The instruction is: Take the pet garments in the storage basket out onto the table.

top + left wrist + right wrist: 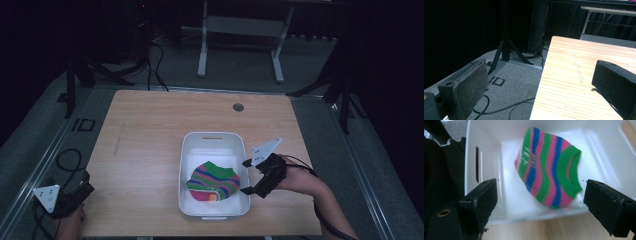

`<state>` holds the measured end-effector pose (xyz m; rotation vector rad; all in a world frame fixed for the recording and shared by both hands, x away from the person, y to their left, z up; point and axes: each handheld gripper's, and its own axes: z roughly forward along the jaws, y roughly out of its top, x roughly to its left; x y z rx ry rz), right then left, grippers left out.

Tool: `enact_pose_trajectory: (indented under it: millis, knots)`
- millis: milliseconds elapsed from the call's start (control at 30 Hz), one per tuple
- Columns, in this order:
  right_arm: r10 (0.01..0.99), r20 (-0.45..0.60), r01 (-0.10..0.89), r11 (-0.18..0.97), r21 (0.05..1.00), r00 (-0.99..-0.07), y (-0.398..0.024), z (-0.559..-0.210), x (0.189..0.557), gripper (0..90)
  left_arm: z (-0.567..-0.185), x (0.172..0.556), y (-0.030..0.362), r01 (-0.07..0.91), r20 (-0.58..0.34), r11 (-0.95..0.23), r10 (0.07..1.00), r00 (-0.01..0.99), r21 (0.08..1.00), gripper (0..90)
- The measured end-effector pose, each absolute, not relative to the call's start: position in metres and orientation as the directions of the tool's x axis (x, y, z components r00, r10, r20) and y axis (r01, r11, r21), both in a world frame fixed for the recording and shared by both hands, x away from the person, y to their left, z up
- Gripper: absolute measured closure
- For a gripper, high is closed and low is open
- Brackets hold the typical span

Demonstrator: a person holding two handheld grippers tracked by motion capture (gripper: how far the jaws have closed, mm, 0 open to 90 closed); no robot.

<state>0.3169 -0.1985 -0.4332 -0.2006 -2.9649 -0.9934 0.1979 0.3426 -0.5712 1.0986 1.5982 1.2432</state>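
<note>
A striped sock in green, pink and blue lies folded inside a white plastic bin on the wooden table. My right gripper hovers just right of the bin's right wall, open and empty. In the right gripper view the sock lies in the bin ahead of the spread jaws, apart from them. My left gripper rests at the table's near left corner, open and empty. In the left gripper view one jaw hangs over the floor and the other over the table's edge.
Black cables loop on the grey floor left of the table. A tripod stand rises off the table's left side. A white frame stands behind the table. A round hole marks the table's far side.
</note>
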Motion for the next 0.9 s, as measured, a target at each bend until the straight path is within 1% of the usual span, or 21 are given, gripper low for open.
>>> enact_pose_trajectory:
  millis: [167, 267, 600, 733, 900]
  knots:
    - [0.094, 0.038, 0.099, 0.812, 0.575, -0.995, -0.176, -0.439, 0.317, 13.0, -0.571, 0.198, 0.343, 0.149, -0.089, 0.136, 0.954, -0.287, 0.980, 1.2]
    - [0.073, 0.050, 0.089, 0.825, 0.558, -0.996, -0.158, -0.445, 0.319, 13.3, -0.571, 0.198, 0.343, 0.149, -0.090, 0.137, 0.954, -0.286, 0.979, 1.2]
    - [0.030, 0.059, 0.057, 0.849, 0.526, -0.998, -0.121, -0.459, 0.321, 13.8, -0.571, 0.197, 0.343, 0.147, -0.090, 0.135, 0.956, -0.279, 0.980, 1.2]
    - [0.008, 0.056, 0.034, 0.872, 0.488, -0.998, -0.103, -0.472, 0.320, 13.9, -0.571, 0.197, 0.343, 0.147, -0.093, 0.138, 0.957, -0.275, 0.979, 1.2]
    - [-0.025, 0.054, 0.003, 0.887, 0.461, -0.998, -0.088, -0.483, 0.320, 17.3, -0.571, 0.197, 0.343, 0.148, -0.093, 0.138, 0.957, -0.275, 0.979, 1.2]
